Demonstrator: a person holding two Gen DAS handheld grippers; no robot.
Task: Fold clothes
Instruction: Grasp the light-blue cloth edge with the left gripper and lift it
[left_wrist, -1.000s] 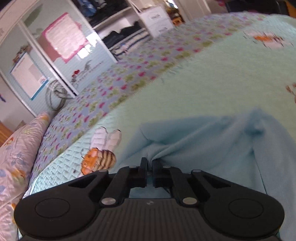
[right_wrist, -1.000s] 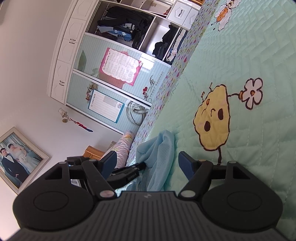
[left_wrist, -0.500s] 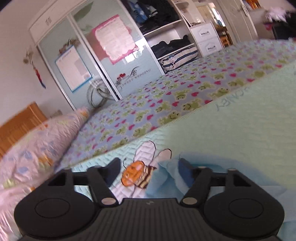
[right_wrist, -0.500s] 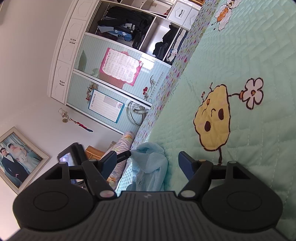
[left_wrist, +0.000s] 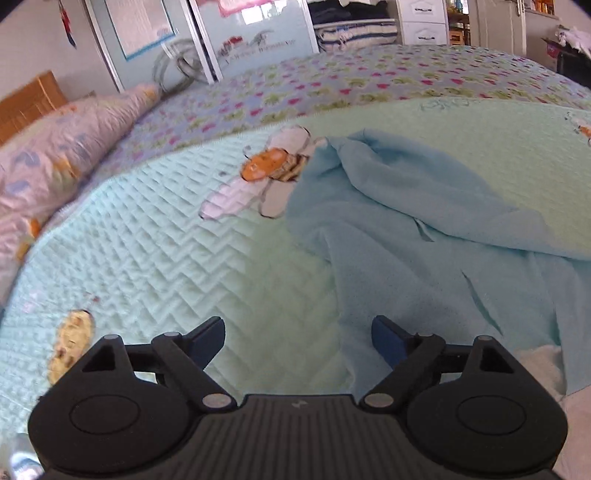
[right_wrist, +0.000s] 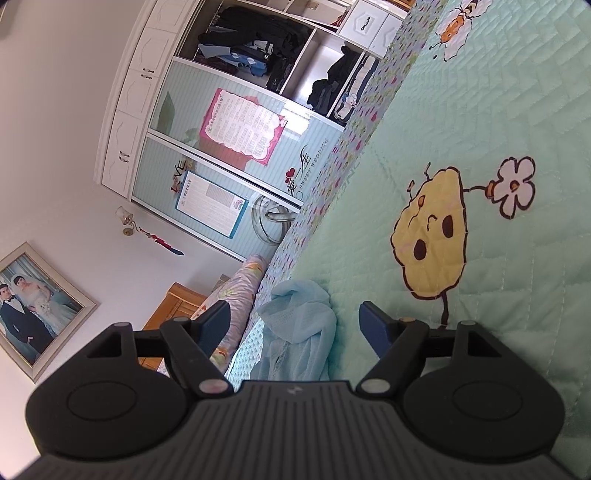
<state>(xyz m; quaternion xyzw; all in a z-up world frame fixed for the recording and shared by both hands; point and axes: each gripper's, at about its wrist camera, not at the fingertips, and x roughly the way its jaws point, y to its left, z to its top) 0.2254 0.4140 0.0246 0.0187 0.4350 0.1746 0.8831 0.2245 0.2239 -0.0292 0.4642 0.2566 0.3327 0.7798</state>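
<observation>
The light blue garment (left_wrist: 417, 229) lies crumpled on the bed (left_wrist: 184, 258) near its pillow-side edge, beside the bee print (left_wrist: 269, 170), while the left hand-held gripper (left_wrist: 298, 334) and right hand-held gripper (right_wrist: 294, 320) both gape empty

The left black two-finger gripper (left_wrist: 298, 338) is level, its blue-padded fingers (left_wrist: 208, 334) spread wide toward 12 o'clock with nothing between them. The right black two-finger gripper (right_wrist: 293, 325) is rolled sideways, its blue-padded fingers (right_wrist: 375, 326) equally wide apart, holding nothing.
</observation>
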